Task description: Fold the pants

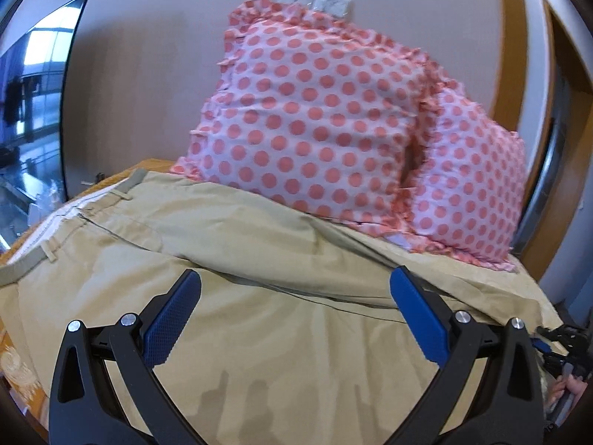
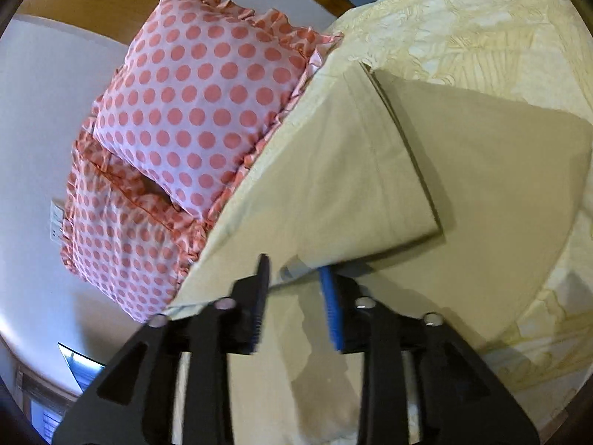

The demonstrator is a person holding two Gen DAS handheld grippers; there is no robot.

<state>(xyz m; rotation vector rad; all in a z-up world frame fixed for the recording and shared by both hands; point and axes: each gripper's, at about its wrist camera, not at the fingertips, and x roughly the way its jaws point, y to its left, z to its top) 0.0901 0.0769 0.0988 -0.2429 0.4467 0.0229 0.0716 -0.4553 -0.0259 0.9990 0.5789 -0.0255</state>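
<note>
on the bed [image 2: 481, 18], in front of two pink spotted pillows [image 1: 318, 111], the khaki pants [image 1: 259, 252] lie spread over the pale yellow bedspread. the fold looks to be in its early or middle part: in the right wrist view one leg end is lifted and carried over the other leg, which lies flat, and the pants are not yet a compact stack. the right tool [image 2: 296, 289] has its jaws narrowed with a lifted edge of the cloth between them, seemingly gripped, though motion blur keeps me from being sure. the left tool [image 1: 294, 289] is wide open above the seat area, holding nothing. the waistband with belt loops [image 1: 48, 250] lies at the left, and the cloth is lightly creased.
</note>
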